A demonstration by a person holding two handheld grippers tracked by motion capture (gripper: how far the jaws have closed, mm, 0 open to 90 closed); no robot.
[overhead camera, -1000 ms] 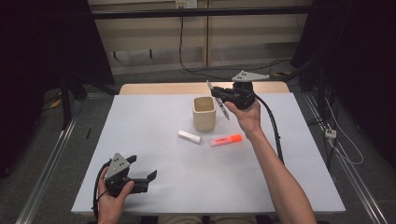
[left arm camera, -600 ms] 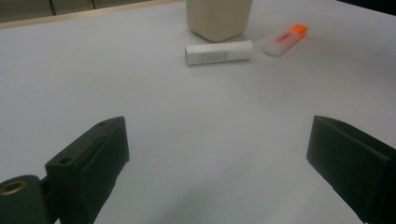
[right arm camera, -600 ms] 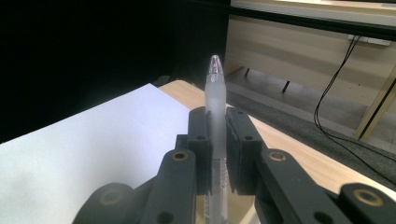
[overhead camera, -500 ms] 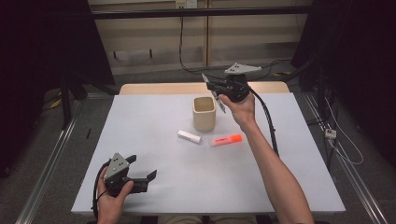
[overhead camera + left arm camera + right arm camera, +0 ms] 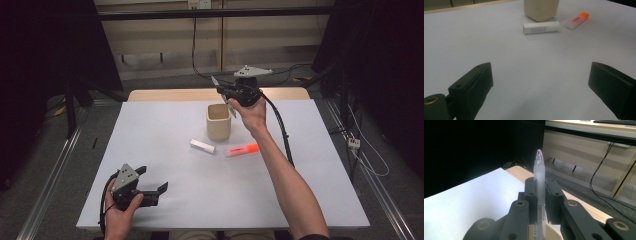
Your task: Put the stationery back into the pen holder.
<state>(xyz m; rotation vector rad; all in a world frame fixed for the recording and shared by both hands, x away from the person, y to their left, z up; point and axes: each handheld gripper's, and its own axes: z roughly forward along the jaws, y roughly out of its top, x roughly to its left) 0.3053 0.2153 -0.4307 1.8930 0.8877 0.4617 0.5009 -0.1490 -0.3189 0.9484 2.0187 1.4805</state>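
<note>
One pen sits clamped between the jaws of our right tool, which have closed tight on its barrel. In the right gripper view the pen stands up between the two black jaws, its tip rising well above them and its lower end running down toward the beige cup at the bottom edge. In the high view we hold the tool above the far side of the counter, just over and behind that cup, with the pen tilted.

The pen has a frosted, translucent white barrel with a clear rounded tip.

We count one cup, square with rounded corners, standing upright. Just in front of it lies one white tube, and beside that one orange highlighter, both flat on the counter and apart from each other. In the left gripper view the same tube and highlighter lie well ahead.

Our left tool rests low at the near left of the counter, its jaws spread wide with nothing between them.
</note>
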